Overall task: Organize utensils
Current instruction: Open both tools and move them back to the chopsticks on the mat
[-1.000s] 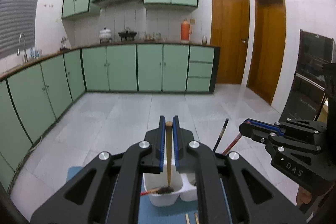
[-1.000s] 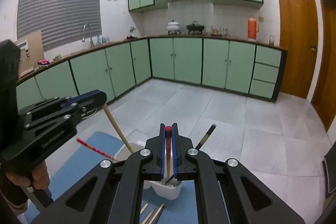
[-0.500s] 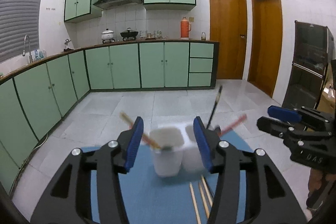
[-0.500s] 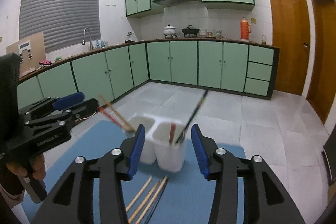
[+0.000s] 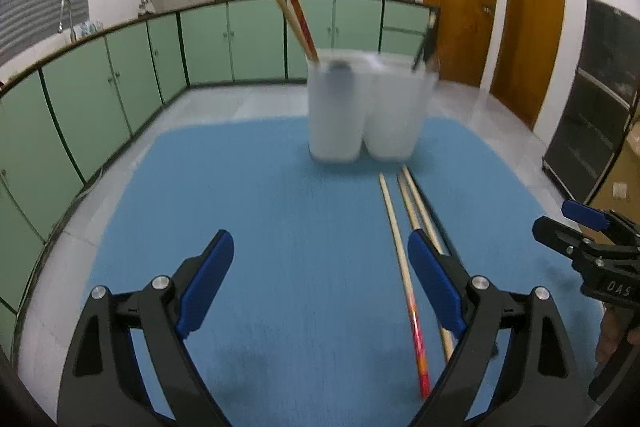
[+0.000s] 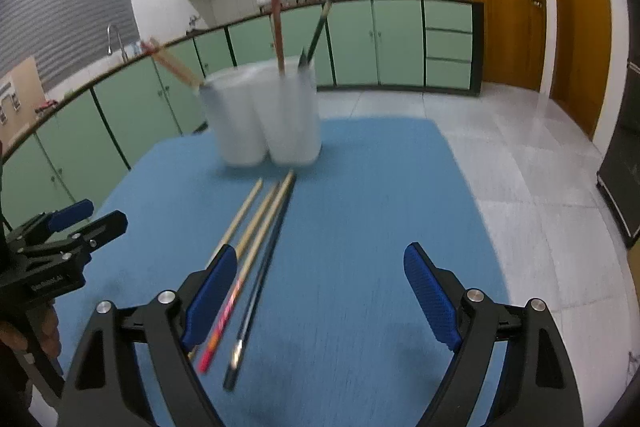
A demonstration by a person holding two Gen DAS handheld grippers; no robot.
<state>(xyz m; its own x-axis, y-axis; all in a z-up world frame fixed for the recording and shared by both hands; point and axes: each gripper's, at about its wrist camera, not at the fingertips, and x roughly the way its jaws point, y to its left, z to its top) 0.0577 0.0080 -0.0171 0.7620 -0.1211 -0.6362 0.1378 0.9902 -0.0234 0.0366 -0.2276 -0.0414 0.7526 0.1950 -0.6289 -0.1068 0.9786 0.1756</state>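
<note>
Both grippers are hanging low over the blue mat (image 5: 256, 211) right now, and both sets of jaws are opening wide with nothing between them. From the left wrist cam, the left gripper (image 5: 320, 283) is spread over bare mat, and the white two-cup holder (image 5: 364, 107) sits up at 12 o'clock, a bit blurry. The left cup has a tan chopstick and a red chopstick (image 5: 298, 17) leaning out toward 11 o'clock, and the right cup has a dark stick poking up at about 1 o'clock. The loose chopsticks (image 5: 400, 247) lie flat on the mat just below the holder, running down toward 5 o'clock, and the near end of one goes behind the left gripper's right finger. The right gripper (image 5: 576, 227) shows at 3 o'clock in that view, with a bit of the person's hand under it. From the right wrist cam, the right gripper (image 6: 320, 287) is open over the mat too, and the loose sticks, including a black chopstick (image 6: 260, 279), run from the holder down toward 7 o'clock, passing just beside its left finger (image 6: 208, 295).
</note>
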